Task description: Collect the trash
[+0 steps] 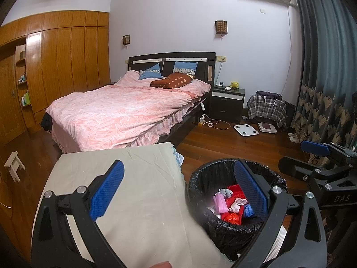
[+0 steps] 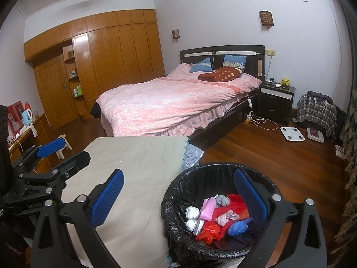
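We hold the left gripper (image 1: 178, 192) with its two blue pads spread wide and nothing between them; one pad hangs above the cloth-covered table (image 1: 125, 192) and the other above the trash bin (image 1: 225, 225). The right gripper (image 2: 178, 196) is released in the same way, also empty, with one pad over the table (image 2: 138, 178) and the other over the bin (image 2: 178, 230).

The trash bin stands on the wooden floor (image 2: 279, 156), just beside the right edge of the table, and it is lined with a black plastic bag. The trash lies inside it, below and between our open fingers: a pink mask (image 2: 208, 207), two white crumpled balls (image 2: 191, 217), a red piece of cloth or plastic (image 2: 236, 203), a shiny red wrapper (image 2: 207, 232), a blue crumpled bag (image 2: 237, 227), and some pale socks or rags (we cannot tell which).

In the left wrist view the right gripper (image 1: 301, 156) appears at the right, beyond the bin. Behind the table there is a bed (image 1: 125, 111) with a pink cover.
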The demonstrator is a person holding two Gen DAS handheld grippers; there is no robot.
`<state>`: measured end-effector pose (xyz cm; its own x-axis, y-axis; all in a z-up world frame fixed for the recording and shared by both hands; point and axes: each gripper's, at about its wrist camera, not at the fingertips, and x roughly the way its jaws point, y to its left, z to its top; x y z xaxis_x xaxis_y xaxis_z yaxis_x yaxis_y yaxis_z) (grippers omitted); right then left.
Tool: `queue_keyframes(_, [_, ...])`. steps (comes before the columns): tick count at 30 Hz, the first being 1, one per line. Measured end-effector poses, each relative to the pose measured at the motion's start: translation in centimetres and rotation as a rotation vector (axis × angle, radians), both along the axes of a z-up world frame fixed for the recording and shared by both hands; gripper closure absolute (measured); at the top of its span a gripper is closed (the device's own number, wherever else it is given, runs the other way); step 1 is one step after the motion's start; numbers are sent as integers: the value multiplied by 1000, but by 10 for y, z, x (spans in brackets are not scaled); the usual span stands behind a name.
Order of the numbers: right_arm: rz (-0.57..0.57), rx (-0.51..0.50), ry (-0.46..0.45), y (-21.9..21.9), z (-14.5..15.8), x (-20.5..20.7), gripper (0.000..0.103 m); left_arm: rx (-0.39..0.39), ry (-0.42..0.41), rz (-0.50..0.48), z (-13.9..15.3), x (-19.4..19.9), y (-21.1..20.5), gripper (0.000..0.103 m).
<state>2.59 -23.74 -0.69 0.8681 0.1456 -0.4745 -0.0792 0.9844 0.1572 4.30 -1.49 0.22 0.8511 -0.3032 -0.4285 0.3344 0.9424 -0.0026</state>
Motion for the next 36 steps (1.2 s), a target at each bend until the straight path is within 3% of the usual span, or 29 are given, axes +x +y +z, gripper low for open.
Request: queue_keyframes(36, [1, 2, 4, 3, -2, -1, 6, 1, 2, 1, 3, 0, 0, 7])
